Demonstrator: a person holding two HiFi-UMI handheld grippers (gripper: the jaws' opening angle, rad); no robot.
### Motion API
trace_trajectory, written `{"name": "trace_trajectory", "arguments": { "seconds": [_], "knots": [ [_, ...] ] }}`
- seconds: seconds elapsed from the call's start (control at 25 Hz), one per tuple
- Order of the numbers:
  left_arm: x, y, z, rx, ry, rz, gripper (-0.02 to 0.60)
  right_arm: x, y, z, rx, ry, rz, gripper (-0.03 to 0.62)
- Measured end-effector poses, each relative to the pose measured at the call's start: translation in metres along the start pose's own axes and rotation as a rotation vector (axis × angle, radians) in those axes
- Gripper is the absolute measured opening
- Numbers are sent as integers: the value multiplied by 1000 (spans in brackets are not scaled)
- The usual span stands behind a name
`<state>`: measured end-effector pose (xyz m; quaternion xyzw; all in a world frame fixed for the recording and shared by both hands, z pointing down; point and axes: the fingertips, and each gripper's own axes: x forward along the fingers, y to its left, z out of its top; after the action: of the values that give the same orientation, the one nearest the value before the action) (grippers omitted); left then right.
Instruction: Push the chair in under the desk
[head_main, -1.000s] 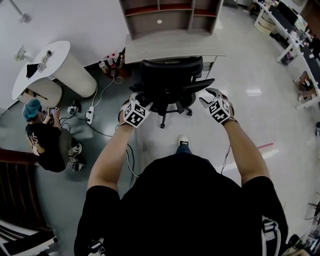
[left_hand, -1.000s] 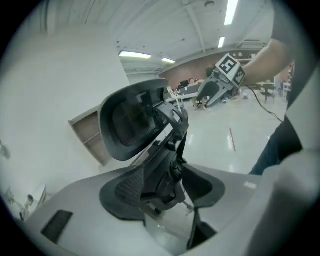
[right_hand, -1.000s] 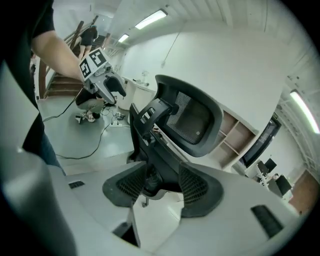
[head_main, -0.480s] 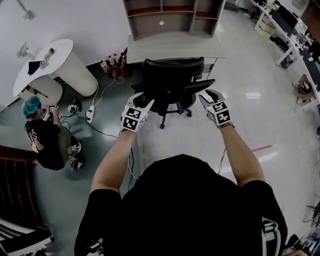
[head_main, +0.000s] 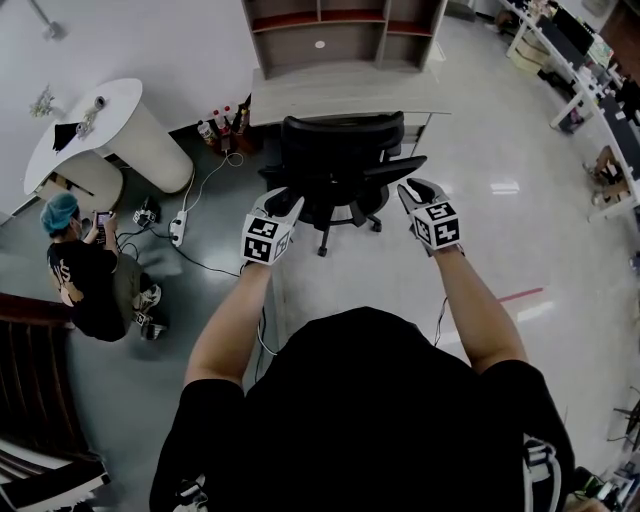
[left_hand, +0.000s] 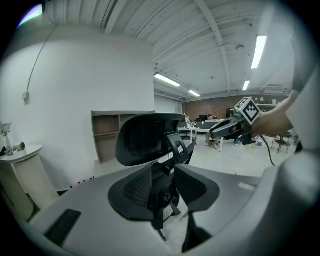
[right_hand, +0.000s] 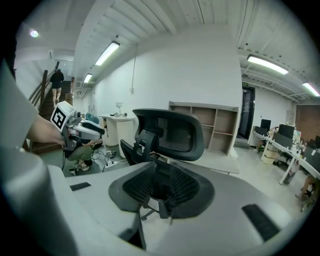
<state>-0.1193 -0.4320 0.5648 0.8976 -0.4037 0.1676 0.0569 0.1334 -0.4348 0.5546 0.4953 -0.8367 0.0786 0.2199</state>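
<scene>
Tools flank the black mesh-backed office chair (head_main: 340, 150) from behind. The left tool (head_main: 283, 203) is at the left edge of the backrest, and the right tool (head_main: 416, 192) is just off the right armrest, with both arms stretched forward. This even spacing looks chosen so that a push lands on both sides at once and the wheeled chair rolls straight instead of swivelling.

The chair stands on the glossy pale floor (head_main: 500, 230), its back toward the person and its seat facing the pale-topped table (head_main: 330, 98). It is close in front of the table but seems not yet tucked beneath it.

Both tools' jaws are closing, each with a narrow gap left, the right one narrower. Neither holds anything: in each gripper view the chair's headrest rises beyond the jaws, and only its dark lower frame shows through the gap, further off. The chair therefore lies ahead of and between the two tools. The head view does not settle whether the left tool's tips already touch the backrest.
</scene>
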Motion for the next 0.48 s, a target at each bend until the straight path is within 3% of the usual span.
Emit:
{"name": "trace_trajectory", "arguments": {
  "seconds": [0.48],
  "knots": [
    [7, -9, 7, -17, -6, 6, 118, -9, -16, -2, 58, -19, -13, 48]
  ]
}}
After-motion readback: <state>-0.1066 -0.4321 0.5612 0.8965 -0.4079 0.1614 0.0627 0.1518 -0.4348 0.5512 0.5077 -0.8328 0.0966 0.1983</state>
